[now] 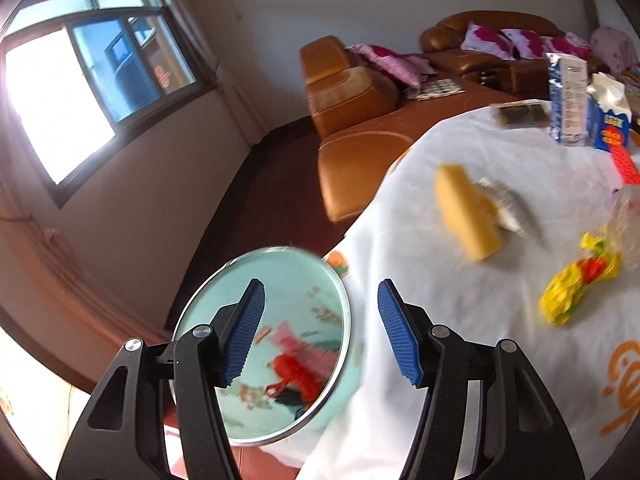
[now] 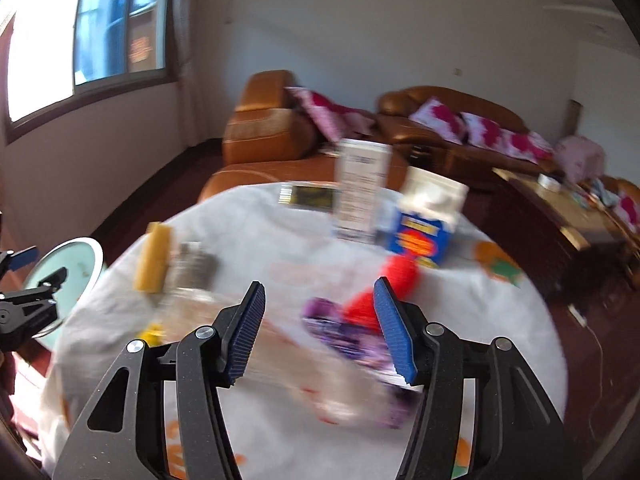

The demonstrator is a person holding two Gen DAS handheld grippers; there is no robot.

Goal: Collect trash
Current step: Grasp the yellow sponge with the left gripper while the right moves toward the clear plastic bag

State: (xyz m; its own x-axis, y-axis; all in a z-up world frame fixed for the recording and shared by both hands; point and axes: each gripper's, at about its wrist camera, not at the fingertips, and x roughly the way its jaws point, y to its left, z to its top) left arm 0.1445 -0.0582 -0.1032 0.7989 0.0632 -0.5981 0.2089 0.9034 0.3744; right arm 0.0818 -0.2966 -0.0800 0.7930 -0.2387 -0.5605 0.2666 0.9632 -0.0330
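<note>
My left hand-held gripper (image 1: 320, 332) hangs spread and empty over the bin (image 1: 280, 264) at the surface's (image 1: 460, 304) left edge, scraps already inside; my right hand-held gripper (image 2: 320, 330), also spread, faces wrappers (image 2: 352, 336), cartons (image 2: 424, 232) and a sponge (image 2: 154, 256) left on it.

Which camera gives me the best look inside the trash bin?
The left wrist view: the trash bin sits just past the left claw, its mouth open to the camera, red and pink scraps visible inside. The right wrist view shows only its rim at the far left edge.
</note>
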